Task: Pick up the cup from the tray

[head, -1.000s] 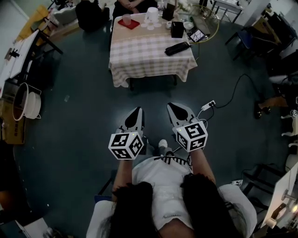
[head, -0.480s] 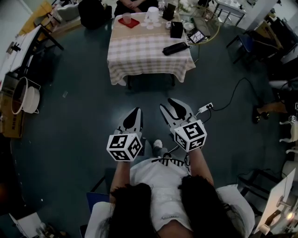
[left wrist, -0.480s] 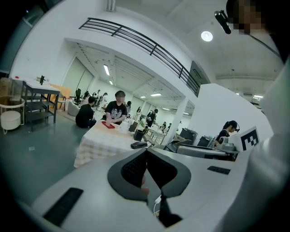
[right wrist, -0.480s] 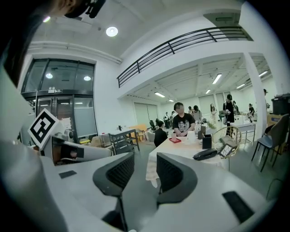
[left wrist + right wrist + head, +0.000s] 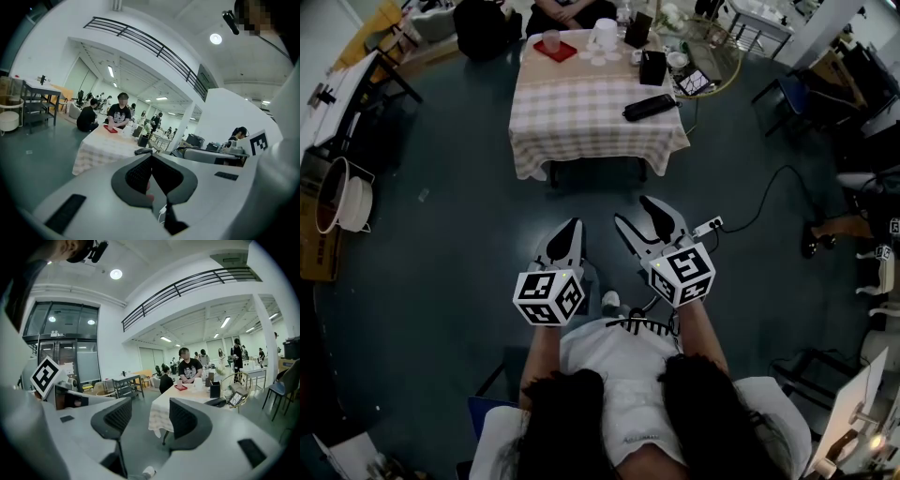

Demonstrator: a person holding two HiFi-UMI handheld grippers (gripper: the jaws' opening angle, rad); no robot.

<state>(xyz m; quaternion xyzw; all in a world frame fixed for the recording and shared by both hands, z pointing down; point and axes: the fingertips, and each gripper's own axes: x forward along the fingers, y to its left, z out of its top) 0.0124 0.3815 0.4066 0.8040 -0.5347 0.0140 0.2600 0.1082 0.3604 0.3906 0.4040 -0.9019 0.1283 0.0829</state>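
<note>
So the only real change over the last second: the right tongs (image 5: 633, 212) were pinched together and now they're opening, roughly halfway apart, with nothing between them except a view of the floor and the desk (image 5: 581, 112) way off. The left tongs (image 5: 571, 227) haven't moved, tips together and holding nothing. Both are held low in front of the person, well apart from the desk, and that gap has barely changed.

The cup (image 5: 550, 39) sits on the red tray (image 5: 568, 52) at the far left corner of the desk, just in front of somebody seated at that far edge. Nothing has been touched.

My read: opening the right one is just prep for the grab. The walk over and the reach across the checked cloth are both still to do.
</note>
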